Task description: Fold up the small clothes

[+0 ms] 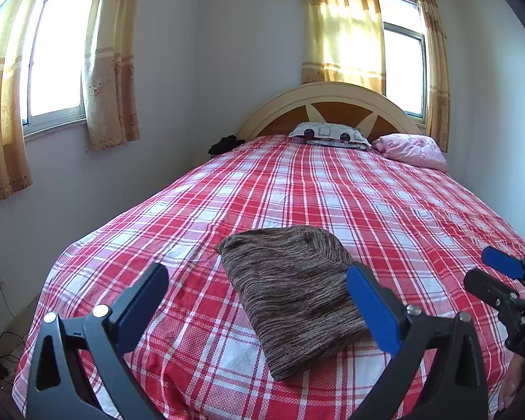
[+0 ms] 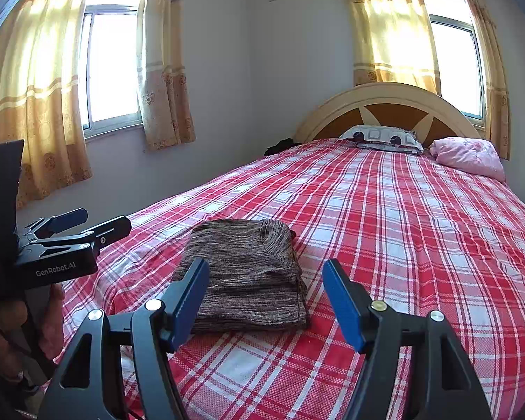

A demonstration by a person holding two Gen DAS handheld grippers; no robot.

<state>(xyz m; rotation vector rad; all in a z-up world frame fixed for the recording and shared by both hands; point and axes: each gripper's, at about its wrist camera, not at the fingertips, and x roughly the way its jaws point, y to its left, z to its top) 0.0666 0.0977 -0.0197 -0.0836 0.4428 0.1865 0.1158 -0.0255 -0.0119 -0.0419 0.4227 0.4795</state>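
A brown striped knit garment (image 1: 290,294) lies folded into a compact rectangle near the foot of the bed; the right wrist view shows the same garment (image 2: 248,273). My left gripper (image 1: 259,301) hovers open just short of it, blue pads wide apart, nothing between them. My right gripper (image 2: 266,297) is open too, its left finger crossing in front of the garment's near edge without holding it. Each gripper appears in the other's view: the right gripper (image 1: 490,273) at the right edge, the left gripper (image 2: 98,222) at the left, held by a hand (image 2: 14,332).
The bed's red and white plaid cover (image 1: 385,210) stretches back to a curved headboard (image 1: 329,105). A patterned pillow (image 1: 329,134) and a pink bundle (image 1: 413,150) lie at its head. Curtained windows (image 1: 56,56) flank the corner; cables (image 1: 3,360) lie on the floor at left.
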